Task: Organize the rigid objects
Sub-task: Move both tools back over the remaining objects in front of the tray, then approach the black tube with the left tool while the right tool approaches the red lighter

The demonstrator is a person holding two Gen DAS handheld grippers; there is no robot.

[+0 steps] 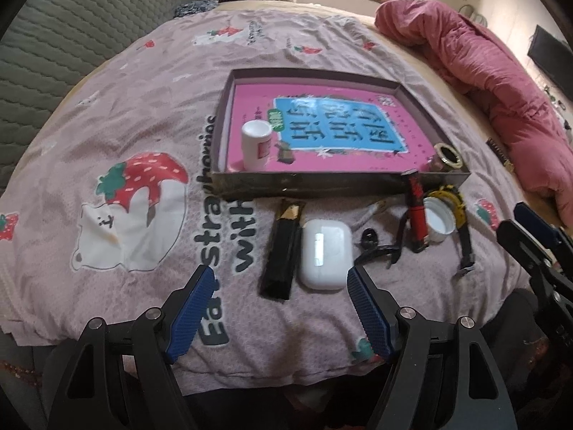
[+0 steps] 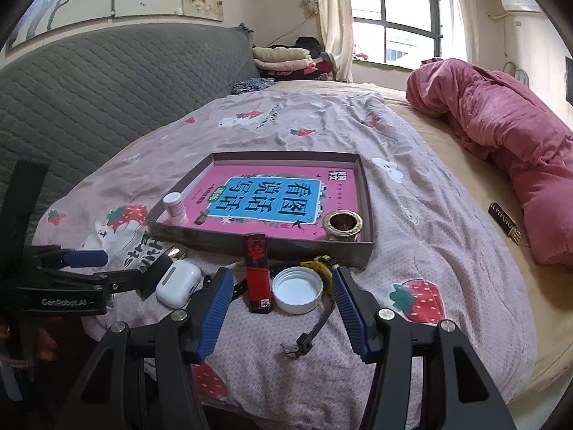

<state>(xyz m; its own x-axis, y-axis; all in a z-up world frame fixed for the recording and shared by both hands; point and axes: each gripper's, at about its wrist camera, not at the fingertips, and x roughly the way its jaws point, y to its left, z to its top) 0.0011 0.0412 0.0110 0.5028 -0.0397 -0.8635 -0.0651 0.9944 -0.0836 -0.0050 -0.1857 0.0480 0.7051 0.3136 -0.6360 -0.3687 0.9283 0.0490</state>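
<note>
A shallow box [image 1: 340, 181] [image 2: 258, 242] with a pink book inside lies on the bed. In it stand a white bottle [image 1: 256, 145] [image 2: 175, 208] and a brass cup [image 1: 447, 157] [image 2: 342, 224]. In front of the box lie a black stick pack [image 1: 281, 251], a white earbud case [image 1: 324, 258] [image 2: 178, 282], a red and black lighter [image 1: 417, 211] [image 2: 257, 276], a white lid [image 1: 437, 220] [image 2: 297, 289] and a yellow-faced watch [image 1: 454, 202] [image 2: 320, 267]. My left gripper [image 1: 281, 279] is open just before the case and stick pack. My right gripper [image 2: 283, 279] is open around the lighter and lid.
The items lie on a strawberry-print sheet [image 1: 143, 114] [image 2: 412, 215]. A rolled pink blanket [image 1: 483, 64] [image 2: 501, 136] lies at the right. A grey quilted headboard [image 2: 89, 89] is at the left. A small black packet [image 2: 505, 225] lies near the blanket.
</note>
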